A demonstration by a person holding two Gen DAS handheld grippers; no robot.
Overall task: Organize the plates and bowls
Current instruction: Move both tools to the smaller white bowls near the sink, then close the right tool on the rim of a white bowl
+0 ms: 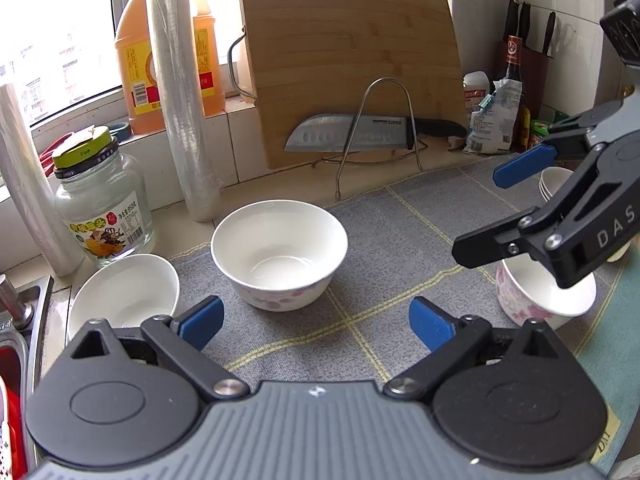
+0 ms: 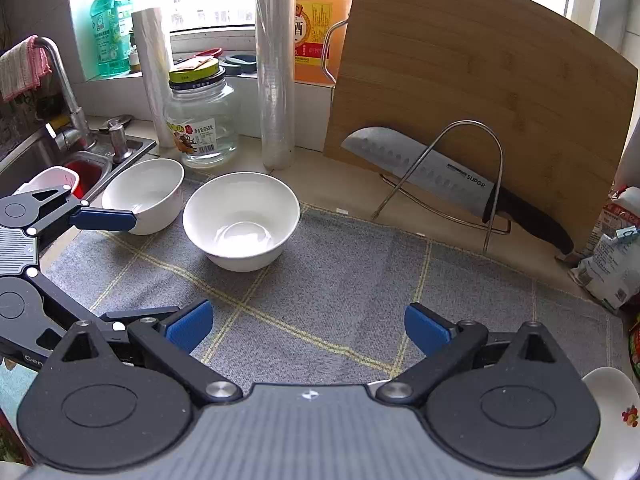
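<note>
Counter: grey mat covered its middle.
Bowls: floral bowl mid-mat; white bowl at mat's sink-side edge.
Handling: likely ceramic, slick, fragile; grip rims.
Left gripper: wide open, empty.
Right gripper: wide open, empty.

Bright daylight is pouring through the window behind the tiled sill at the counter's back edge — it is washing out the panes and glinting off the white wall tiles in the back right corner. A grey checked cloth is covering the pale countertop, and at its left edge a steel sink is sitting under a curved tap with a pink rag hanging over it.
</note>
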